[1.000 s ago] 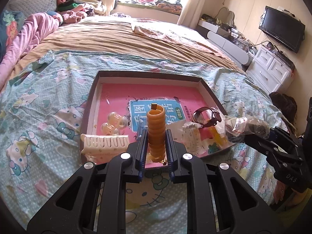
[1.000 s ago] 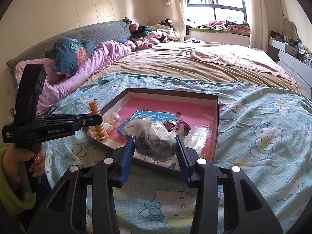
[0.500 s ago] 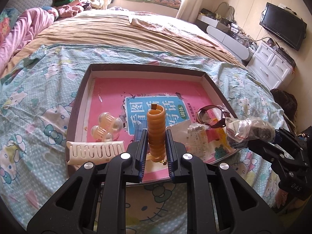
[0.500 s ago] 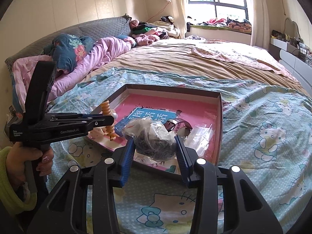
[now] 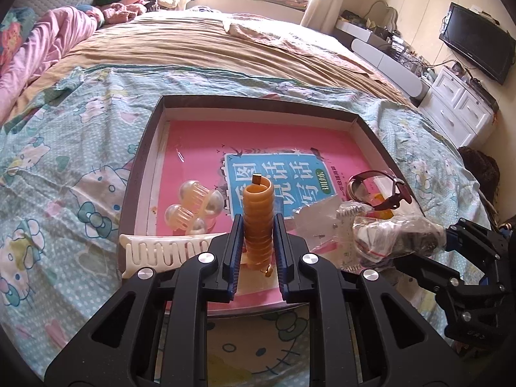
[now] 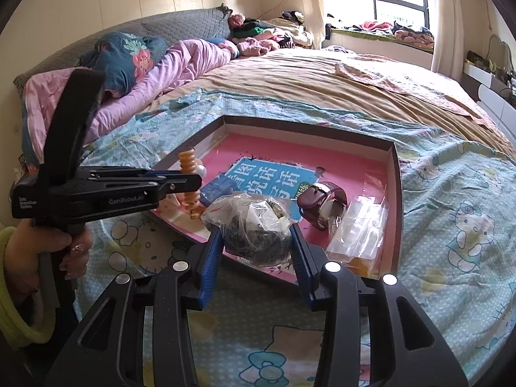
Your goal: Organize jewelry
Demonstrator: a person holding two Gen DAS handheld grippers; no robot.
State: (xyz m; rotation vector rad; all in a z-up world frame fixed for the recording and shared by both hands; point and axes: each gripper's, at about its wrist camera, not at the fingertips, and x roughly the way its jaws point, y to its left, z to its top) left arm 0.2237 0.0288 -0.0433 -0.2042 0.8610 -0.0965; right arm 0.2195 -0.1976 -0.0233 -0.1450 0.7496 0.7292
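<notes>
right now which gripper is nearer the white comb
Left. The left gripper, shut on the orange spiral bracelet, sits right beside the white comb; the right gripper is across the tray.

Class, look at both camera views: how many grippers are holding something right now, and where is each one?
2. The left gripper pinches an orange spiral bracelet over the tray's near edge. The right gripper clamps a clear plastic bag over the same edge, beside it.

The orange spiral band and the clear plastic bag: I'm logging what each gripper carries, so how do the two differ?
The orange spiral band is a stiff, opaque coil standing upright in the left gripper; the clear plastic bag is soft, crumpled and see-through, with dark contents, in the right gripper. The band is slim, the bag bulkier. Both are clamped and held over the near edge of the tray.
</notes>
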